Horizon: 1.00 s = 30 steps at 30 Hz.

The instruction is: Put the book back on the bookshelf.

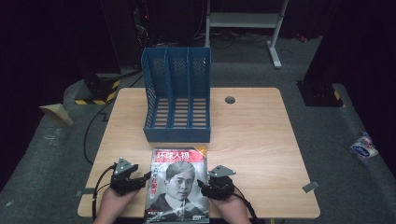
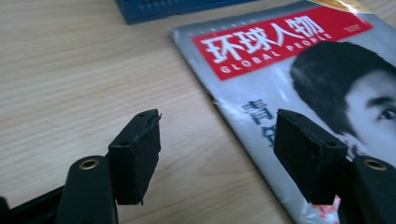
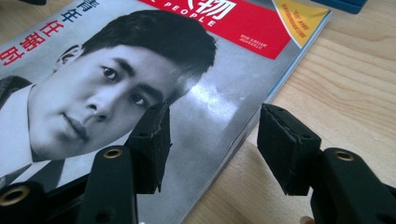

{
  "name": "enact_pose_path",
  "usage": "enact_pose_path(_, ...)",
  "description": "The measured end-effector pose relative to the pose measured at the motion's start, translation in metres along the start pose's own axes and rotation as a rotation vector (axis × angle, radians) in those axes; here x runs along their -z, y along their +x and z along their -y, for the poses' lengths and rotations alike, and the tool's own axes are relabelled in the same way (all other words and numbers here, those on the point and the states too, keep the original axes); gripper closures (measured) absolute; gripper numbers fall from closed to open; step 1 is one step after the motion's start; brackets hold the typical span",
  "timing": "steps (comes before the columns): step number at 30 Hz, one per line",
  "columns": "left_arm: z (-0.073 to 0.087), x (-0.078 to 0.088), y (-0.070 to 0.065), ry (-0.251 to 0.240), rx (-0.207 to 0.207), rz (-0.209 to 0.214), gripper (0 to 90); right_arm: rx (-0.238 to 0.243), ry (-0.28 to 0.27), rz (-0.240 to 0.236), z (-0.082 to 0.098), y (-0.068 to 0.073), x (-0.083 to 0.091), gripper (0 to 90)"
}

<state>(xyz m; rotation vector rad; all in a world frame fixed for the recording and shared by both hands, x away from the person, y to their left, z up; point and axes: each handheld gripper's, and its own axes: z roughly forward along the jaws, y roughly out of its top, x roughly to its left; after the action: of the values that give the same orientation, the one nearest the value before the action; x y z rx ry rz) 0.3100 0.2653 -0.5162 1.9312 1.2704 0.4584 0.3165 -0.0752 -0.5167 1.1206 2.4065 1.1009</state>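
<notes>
One magazine [image 1: 177, 184] lies flat and face up at the near edge of the bench [image 1: 252, 140], roughly midway along it, its red title band toward the far side and its lower end reaching the bench's near edge. Just beyond its top edge stands one blue file rack [image 1: 176, 95] — three upright slots, all empty, open toward the person — so the magazine seems laid out square in front of it, ready to be lifted and stood in a slot.

There are two grippers, one per hand, and they flank the magazine. The left gripper [image 1: 140, 179] sits at the magazine's left edge; in the left gripper view [image 2: 217, 154] its jaws stand spread and straddle that spine edge, one over bare wood, the other over the cover [image 2: 299, 70], nothing pinched between them. The right gripper [image 1: 201, 184] mirrors it at the right edge; in the right gripper view [image 3: 212, 144] its jaws are likewise spread across the page edge, one above the printed portrait, the other above the bench, and I judge they are not pressing on anything.

Coming at both long edges at once looks deliberate — a thin, floppy magazine lying flat gives little to bite on, and a grip on each side would keep it from sagging as it is tipped upright.

One grey cable hole [image 1: 229, 100] sits near the bench's far right part, well apart from the work.
</notes>
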Motion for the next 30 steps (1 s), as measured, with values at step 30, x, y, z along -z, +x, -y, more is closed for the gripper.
enact_pose_path(30,0.004,-0.012,-0.028,0.041,-0.072,0.067,33.7,0.0,0.018,0.007,0.003,-0.001,-0.004,50.4)
